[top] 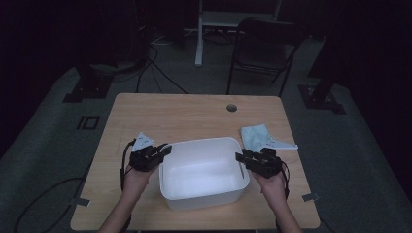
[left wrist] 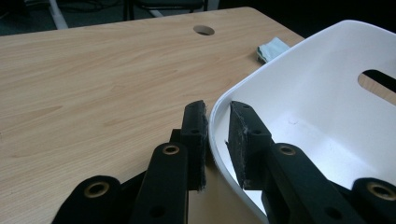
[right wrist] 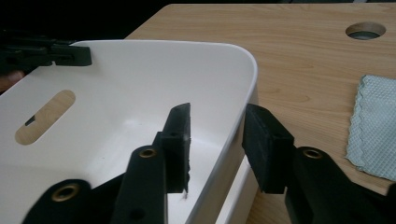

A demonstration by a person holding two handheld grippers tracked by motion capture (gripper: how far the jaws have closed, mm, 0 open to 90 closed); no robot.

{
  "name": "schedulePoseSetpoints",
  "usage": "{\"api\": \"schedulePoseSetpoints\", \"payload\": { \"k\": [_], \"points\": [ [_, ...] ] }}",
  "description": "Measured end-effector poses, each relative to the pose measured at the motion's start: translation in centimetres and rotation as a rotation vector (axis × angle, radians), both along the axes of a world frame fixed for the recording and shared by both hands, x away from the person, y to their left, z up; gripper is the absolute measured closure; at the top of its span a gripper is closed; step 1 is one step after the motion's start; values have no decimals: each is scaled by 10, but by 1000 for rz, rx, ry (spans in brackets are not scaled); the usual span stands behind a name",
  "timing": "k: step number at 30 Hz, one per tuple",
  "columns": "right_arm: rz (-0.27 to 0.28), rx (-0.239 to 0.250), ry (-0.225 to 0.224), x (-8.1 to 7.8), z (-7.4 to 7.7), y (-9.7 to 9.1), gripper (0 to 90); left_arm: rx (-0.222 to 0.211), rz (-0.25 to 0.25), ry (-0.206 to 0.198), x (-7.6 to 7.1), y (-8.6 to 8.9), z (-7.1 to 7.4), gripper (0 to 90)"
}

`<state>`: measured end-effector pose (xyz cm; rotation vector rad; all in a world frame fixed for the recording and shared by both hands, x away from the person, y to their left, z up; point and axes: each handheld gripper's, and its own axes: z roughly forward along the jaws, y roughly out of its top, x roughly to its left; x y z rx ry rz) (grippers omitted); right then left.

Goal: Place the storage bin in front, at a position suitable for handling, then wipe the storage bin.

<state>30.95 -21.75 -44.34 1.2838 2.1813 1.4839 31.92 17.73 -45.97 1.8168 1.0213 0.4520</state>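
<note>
White, smooth plastic forms the rectangular bin (top: 203,172) with rounded corners that sits on the pale wood-grain tabletop (top: 184,116), near the person's edge in the high view. The left gripper (top: 163,151), black and angular with a grey three-cornered plate on top, sits at the bin's left rim, and the right gripper (top: 241,158) sits at the right rim. A crumpled pale green cloth (top: 260,137) lies on the wood just beyond the right gripper, and a round cable hole (top: 231,108) pierces the far part of the tabletop.

In the left gripper view, the bin (left wrist: 322,93) has a thin curved wall that passes between the left gripper's (left wrist: 217,140) flat, matte black pads. One pad stands outside the wall and one inside; a narrow gap shows on each side, so the jaws straddle the rim without clearly pressing it. An oblong handle slot (left wrist: 378,80) opens in the far wall.

In the right gripper view, the bin's glossy rim (right wrist: 243,84) runs between the right gripper's (right wrist: 217,144) rubbery pads, which stand apart from the wall on both sides, loose around it. The cloth (right wrist: 373,130) shows a fine waffle weave and a wavy edge.
</note>
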Motion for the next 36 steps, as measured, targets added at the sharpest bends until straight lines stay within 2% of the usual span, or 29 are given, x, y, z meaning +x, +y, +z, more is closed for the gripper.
{"api": "schedulePoseSetpoints", "payload": {
  "k": [7,10,16,20,26,29,33,36],
  "points": [
    [5,1,4,-4,-1,0,586,-20,5,-12,-2,1,-2,766],
    [7,3,12,-4,-1,-1,585,12,0,-15,-2,0,0,768],
    [11,21,3,-6,2,-6,554,-18,-1,-15,-2,2,-2,766],
    [-16,31,-3,-2,6,-21,539,-30,1,-17,-2,2,-3,765],
    [-55,15,13,15,4,-45,515,-40,1,-16,-2,3,-3,763],
    [-101,-17,1,27,-1,-54,508,-41,1,-15,-2,3,-3,763],
    [-169,-32,-3,48,-9,-68,491,-44,3,-14,-2,3,-3,763],
    [-195,-58,-13,57,-14,-72,480,-39,3,-16,-2,2,-3,762]
  ]
}}
